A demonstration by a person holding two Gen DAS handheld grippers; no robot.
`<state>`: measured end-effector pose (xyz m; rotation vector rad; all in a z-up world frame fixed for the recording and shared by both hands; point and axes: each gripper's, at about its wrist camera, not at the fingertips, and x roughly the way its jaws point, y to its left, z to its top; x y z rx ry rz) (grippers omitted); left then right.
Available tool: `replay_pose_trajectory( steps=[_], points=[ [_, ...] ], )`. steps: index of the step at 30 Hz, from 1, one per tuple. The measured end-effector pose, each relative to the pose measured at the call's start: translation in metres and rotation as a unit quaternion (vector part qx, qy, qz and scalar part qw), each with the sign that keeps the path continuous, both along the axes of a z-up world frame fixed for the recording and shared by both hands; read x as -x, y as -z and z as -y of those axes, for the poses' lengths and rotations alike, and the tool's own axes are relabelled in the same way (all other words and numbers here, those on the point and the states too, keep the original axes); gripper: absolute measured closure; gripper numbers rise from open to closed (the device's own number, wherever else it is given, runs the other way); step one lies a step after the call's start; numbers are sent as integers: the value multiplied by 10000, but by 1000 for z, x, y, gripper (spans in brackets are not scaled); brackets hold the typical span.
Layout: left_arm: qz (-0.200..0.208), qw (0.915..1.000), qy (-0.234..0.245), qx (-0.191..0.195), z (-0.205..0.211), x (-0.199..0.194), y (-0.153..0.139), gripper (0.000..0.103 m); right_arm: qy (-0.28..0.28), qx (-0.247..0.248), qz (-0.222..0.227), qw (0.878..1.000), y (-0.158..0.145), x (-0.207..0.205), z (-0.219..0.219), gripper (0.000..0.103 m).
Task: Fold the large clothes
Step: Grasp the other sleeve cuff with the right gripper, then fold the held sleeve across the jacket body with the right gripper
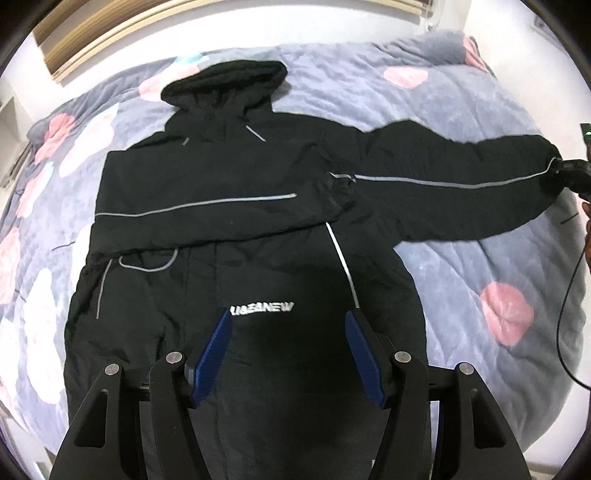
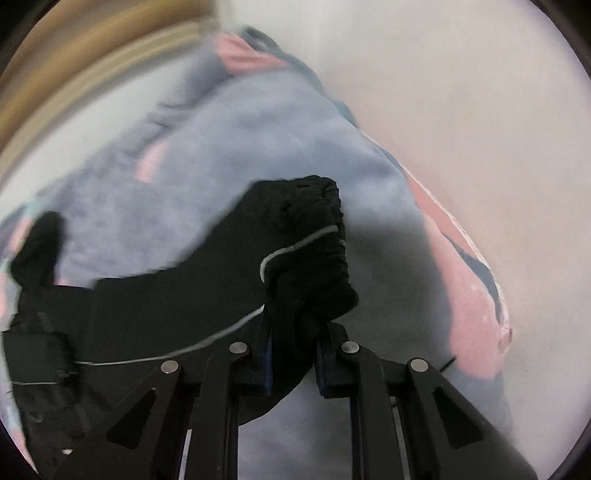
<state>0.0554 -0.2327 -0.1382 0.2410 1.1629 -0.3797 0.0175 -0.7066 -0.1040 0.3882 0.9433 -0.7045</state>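
Note:
A large black hooded jacket [image 1: 236,206] with grey piping lies spread on the bed, hood at the far end. Its one sleeve is folded across the chest. The other sleeve [image 1: 461,184] stretches out to the right. My left gripper [image 1: 288,328] is open and empty, hovering over the jacket's lower front near the white logo. My right gripper [image 2: 295,339] is shut on the cuff [image 2: 310,251] of the outstretched sleeve and holds it lifted above the blanket. The right gripper also shows at the far right of the left wrist view [image 1: 576,177].
The bed is covered by a grey-blue blanket [image 1: 480,258] with pink and white flower patches. A wooden headboard [image 1: 110,33] and white walls lie beyond. A thin black cable [image 1: 569,295] hangs at the bed's right edge.

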Motion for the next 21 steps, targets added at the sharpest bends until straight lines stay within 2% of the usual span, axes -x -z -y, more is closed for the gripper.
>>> replay_pose_trajectory(
  steps=[2, 7, 10, 16, 21],
  points=[
    [31, 9999, -32, 107, -10, -3, -3, 38, -219, 8, 119, 9997, -15, -5, -27, 84],
    [71, 9992, -38, 386, -48, -7, -12, 38, -926, -34, 299, 9952, -35, -31, -128, 85],
    [269, 9991, 71, 318, -71, -6, -17, 38, -1216, -2, 317, 9921, -38, -50, -185, 85],
    [381, 9983, 334, 282, -136, -14, -24, 38, -1404, -50, 366, 9894, -41, -89, -287, 85],
    [486, 9971, 500, 293, -185, -34, -24, 38, -1480, -22, 345, 9884, -36, -117, -350, 85]
  ],
)
